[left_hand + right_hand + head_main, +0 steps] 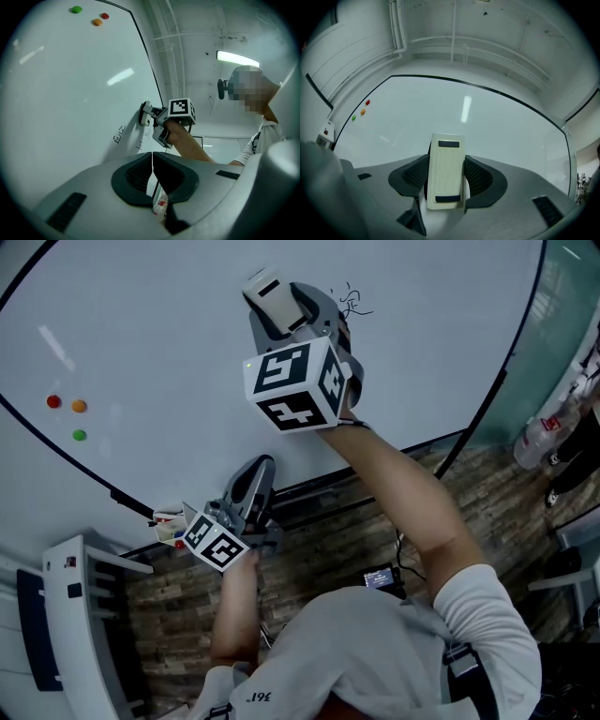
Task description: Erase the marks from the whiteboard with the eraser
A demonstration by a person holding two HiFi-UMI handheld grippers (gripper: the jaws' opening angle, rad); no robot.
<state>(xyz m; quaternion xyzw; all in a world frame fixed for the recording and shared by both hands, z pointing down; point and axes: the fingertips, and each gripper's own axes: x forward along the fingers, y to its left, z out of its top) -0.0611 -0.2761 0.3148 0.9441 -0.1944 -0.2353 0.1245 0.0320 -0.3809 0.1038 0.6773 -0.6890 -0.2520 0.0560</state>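
While the right hand-held gripper (446, 180) clamps the eraser (446, 159) against the whiteboard (187, 352), wiping seems in hand; marks (352, 302) sit just beside it, calling for a sideways sweep. Left hand-held gripper (152, 161): closed, empty.

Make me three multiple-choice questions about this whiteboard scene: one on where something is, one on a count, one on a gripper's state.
1. Where is the eraser? A: in the right gripper. B: on the floor. C: on a chair.
2. How many magnets are on the whiteboard? A: one. B: three. C: six.
3. How are the left gripper's jaws? A: wide apart. B: on a marker. C: together, empty.
Answers: A, its jaws clamp it in the right gripper view; B, red, orange and green; C, its own view shows them meeting.
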